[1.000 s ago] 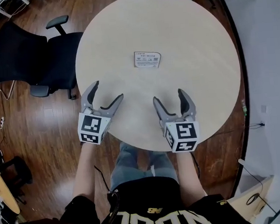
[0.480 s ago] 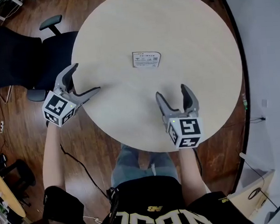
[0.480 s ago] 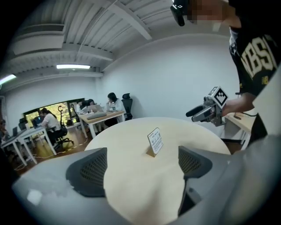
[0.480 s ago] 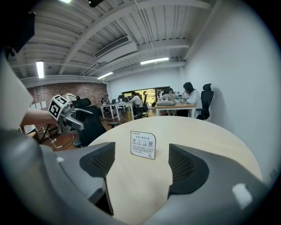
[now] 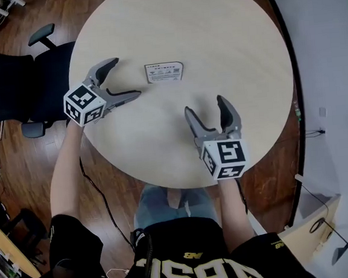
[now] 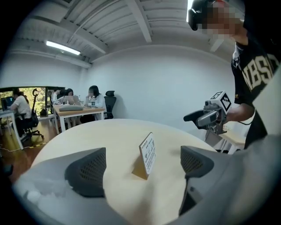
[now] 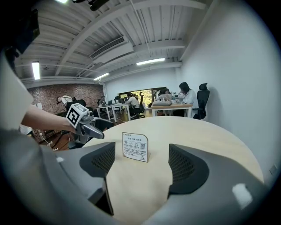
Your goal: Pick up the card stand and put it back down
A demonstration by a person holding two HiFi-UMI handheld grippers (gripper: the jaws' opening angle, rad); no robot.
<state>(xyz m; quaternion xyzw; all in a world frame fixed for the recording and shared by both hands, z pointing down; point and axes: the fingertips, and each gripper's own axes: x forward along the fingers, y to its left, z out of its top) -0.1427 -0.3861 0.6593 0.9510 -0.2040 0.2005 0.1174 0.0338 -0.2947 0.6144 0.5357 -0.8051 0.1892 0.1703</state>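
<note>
A small white card stand [image 5: 164, 72] stands upright on the round pale table [image 5: 232, 45]. In the left gripper view the card stand [image 6: 148, 154] shows edge-on, just beyond the fingertips and in line with the gap. My left gripper [image 5: 126, 79] lies over the table's left side, pointing right at the stand; its jaws have just been opening, with nothing between them. My right gripper [image 5: 205, 107] hovers nearer the front edge, jaws partly apart and empty. From the right gripper view the card stand [image 7: 135, 147] faces me, well ahead of the pads.
A black office chair [image 5: 11, 77] sits left of the table on the wooden floor. A white wall [image 5: 336, 60] runs along the right. Desks with seated people [image 6: 66, 103] fill the room's far side.
My left gripper swung from beyond the table's left edge in over the tabletop toward the card stand, and its jaws spread wider. The right gripper shifted slightly.
</note>
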